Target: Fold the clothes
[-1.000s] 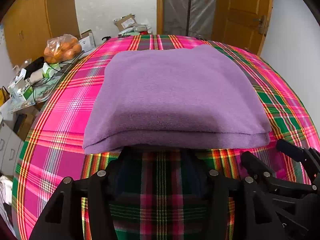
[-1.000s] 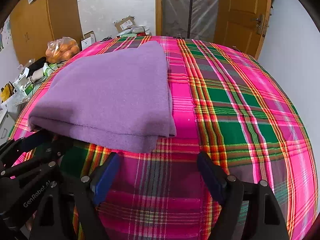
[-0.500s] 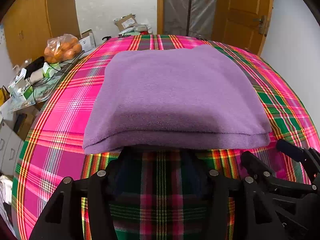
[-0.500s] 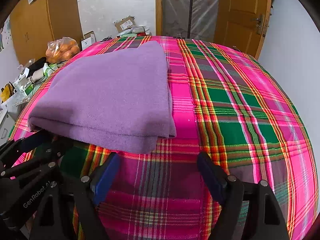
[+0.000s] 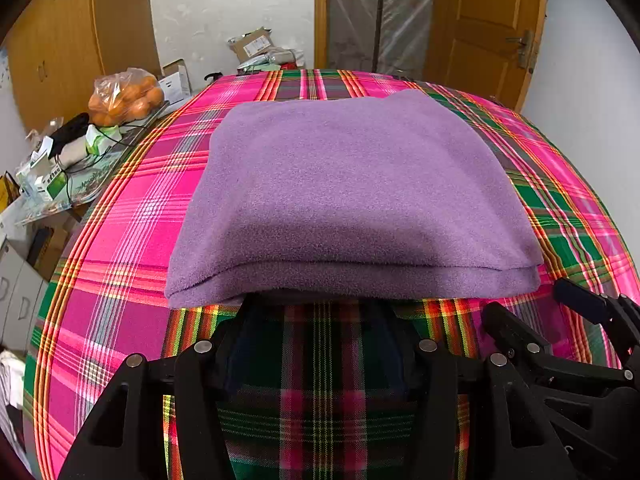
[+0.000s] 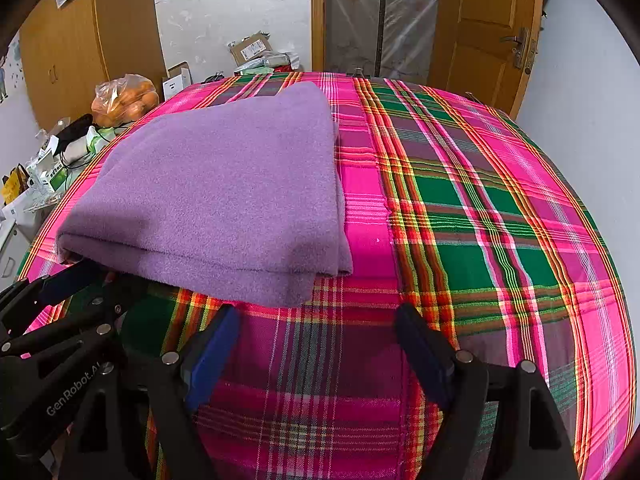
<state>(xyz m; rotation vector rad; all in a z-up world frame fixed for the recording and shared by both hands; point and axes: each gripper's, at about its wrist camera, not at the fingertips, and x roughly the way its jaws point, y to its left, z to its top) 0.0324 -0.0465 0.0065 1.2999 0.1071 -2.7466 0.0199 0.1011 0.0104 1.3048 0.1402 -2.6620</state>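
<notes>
Left wrist view shows the purple folded garment lying flat on the plaid cloth that covers the table. Its near edge shows stacked layers, and it lies just in front of the left gripper. The fingers of this gripper stand wide apart and their tips reach the shadow under the near edge; I cannot tell if they touch the fabric. They hold nothing.

Right wrist view shows the right gripper with its two blue-padded fingers also spread apart, over bare plaid, near the right front corner of the garment. A bag of oranges and small boxes sit on a side surface at the left, apart from the garment.
</notes>
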